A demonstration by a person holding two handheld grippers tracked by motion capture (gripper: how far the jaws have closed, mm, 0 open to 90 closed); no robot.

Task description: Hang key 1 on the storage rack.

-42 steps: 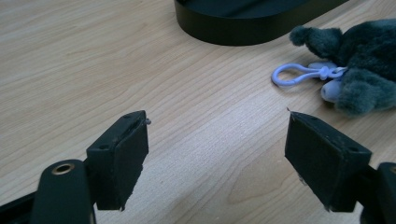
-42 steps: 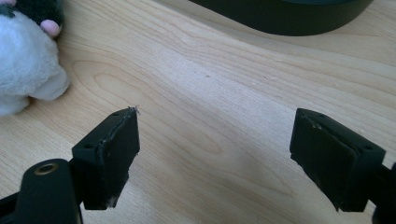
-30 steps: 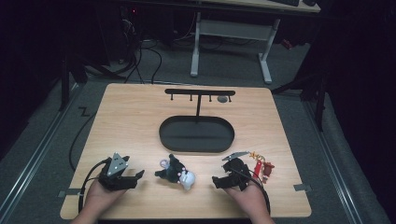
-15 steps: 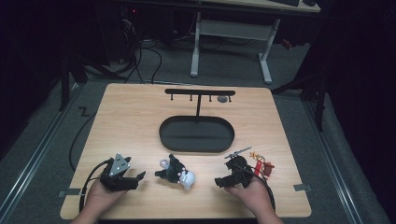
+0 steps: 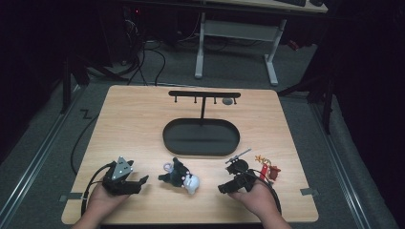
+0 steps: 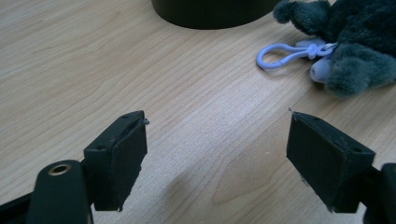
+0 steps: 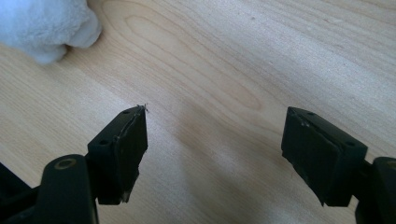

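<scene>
The dark grey plush toy (image 5: 177, 175) lies on the wooden table (image 5: 138, 124) near my edge, between my two tongs and touching neither. Its white plush part (image 5: 192, 183) points toward my right hand, and a pale lilac clip (image 5: 167, 167) sticks out on the side nearer my left. In the left gripper view the clip (image 6: 285, 52) lies flat on the wood, tied to the grey fur (image 6: 355, 42) up and to the right of my jaws. In the right gripper view the white fur (image 7: 44, 28) sits at the upper left, well ahead of that gripper's jaws.

My left gripper (image 5: 138, 183) rests low over the table just left of the toy, its jaws spread wide with nothing between them but bare wood. My right gripper (image 5: 228, 187) sits just right of the toy, its jaws equally wide apart and empty.

Beside my right hand (image 5: 255, 198) lie a small dark keychain (image 5: 237, 164) and a red and gold charm (image 5: 267, 169). Farther out stands a black oval tray (image 5: 200, 138) with a hook rack (image 5: 204, 94) rising from it.
</scene>
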